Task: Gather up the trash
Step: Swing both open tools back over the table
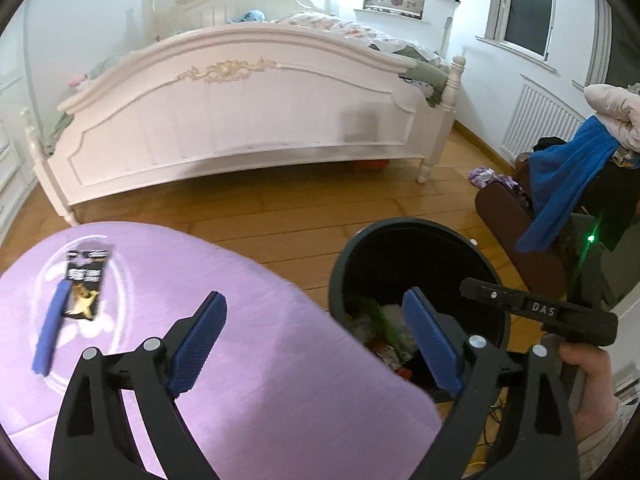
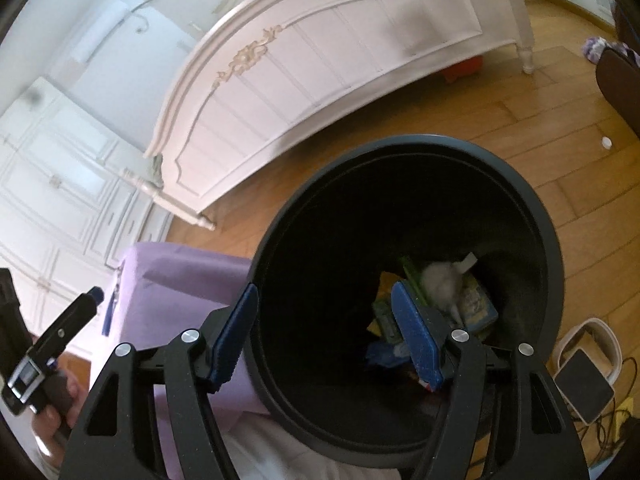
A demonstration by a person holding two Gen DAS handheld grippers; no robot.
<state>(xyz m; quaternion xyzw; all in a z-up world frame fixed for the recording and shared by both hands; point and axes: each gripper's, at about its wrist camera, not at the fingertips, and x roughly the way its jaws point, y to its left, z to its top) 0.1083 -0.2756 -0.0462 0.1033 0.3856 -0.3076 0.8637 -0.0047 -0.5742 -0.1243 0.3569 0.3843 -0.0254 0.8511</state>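
Left wrist view shows the left gripper [image 1: 316,340] with its 2 blue pads spread wide and nothing between them, straddling the gap between the purple table [image 1: 224,304] and the black trash bin [image 1: 416,264]. That bin stands on the wooden floor [image 1: 280,216] just beside the table's right edge, and crumpled wrappers and paper [image 1: 384,332] lie at its bottom. On the table, well to the left of the bin, lies a black snack packet [image 1: 85,284] with a blue strip [image 1: 50,332] touching its left side. Beyond the bin stands a white bed footboard [image 1: 240,120]. To the right of the bin, a hand [image 1: 588,380] grips the other tool's handle.

Right wrist view looks down into the same bin [image 2: 404,240]. The right gripper [image 2: 326,332] hangs over its mouth, jaws apart and empty, the left pad at the bin's near rim and the right pad above the trash [image 2: 440,292] inside.
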